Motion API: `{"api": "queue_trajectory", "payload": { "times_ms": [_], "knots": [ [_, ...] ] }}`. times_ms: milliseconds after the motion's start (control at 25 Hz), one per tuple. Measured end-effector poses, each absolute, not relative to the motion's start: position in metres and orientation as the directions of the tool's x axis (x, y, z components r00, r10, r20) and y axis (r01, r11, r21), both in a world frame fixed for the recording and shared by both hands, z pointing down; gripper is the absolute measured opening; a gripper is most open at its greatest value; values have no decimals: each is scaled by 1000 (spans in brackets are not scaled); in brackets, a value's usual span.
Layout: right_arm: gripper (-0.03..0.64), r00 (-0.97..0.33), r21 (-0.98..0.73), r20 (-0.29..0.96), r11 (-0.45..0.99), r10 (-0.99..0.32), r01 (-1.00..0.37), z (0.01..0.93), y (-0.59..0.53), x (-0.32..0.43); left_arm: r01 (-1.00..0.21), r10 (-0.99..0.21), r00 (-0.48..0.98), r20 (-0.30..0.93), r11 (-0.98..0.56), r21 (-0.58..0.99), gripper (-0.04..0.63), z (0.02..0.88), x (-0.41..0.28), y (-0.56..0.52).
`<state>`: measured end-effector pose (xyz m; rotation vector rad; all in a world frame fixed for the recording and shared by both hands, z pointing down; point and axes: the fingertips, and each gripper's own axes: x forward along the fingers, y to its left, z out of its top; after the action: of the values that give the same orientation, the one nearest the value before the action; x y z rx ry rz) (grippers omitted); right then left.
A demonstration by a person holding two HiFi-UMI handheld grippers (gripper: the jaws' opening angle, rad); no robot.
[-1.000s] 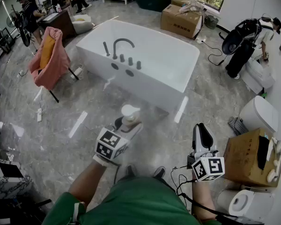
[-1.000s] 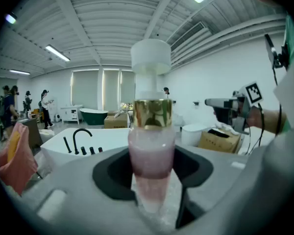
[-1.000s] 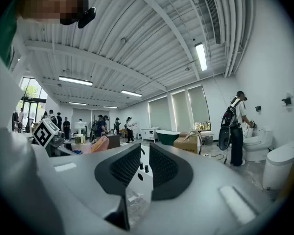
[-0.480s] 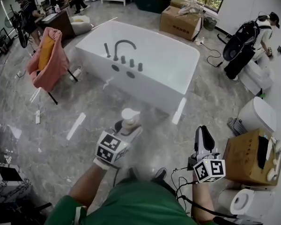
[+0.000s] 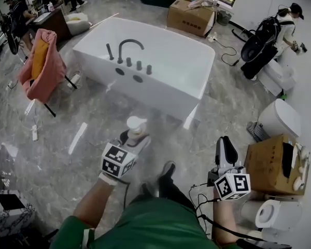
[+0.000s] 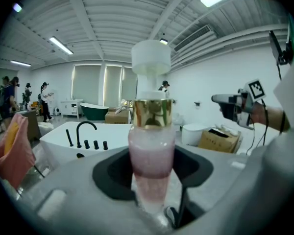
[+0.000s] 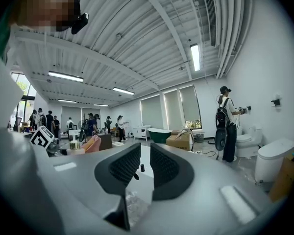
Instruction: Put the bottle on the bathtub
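Clamping the bottle (image 6: 152,151) upright by its lower body, likely so it could be set down standing, the left gripper (image 5: 136,137) held it mid-frame below the bathtub (image 5: 163,95), while the right gripper (image 5: 225,148) hung empty, jaws narrowly parted.

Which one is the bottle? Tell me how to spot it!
Find the big white bathtub in the middle of the grey floor. Just in front of it, the left gripper holds the bottle. It alone has pink liquid, a gold collar and a white pump top.
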<state>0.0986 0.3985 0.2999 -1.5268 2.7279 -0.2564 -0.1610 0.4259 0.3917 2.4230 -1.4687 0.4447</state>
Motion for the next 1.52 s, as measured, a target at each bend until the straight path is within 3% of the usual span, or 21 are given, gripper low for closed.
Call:
{"api": "queue_trajectory", "payload": {
  "times_ms": [800,1520],
  "knots": [
    [54,-621,-237,52,594,-782,-769,323,149,111,-934,-831,343,438,-353,63,215,398,-131,198],
    [54,-606,-240,89,573,-791,-783,350,46,127,-928,-824,355,441,-367,60,215,421,-111,73]
  ]
}}
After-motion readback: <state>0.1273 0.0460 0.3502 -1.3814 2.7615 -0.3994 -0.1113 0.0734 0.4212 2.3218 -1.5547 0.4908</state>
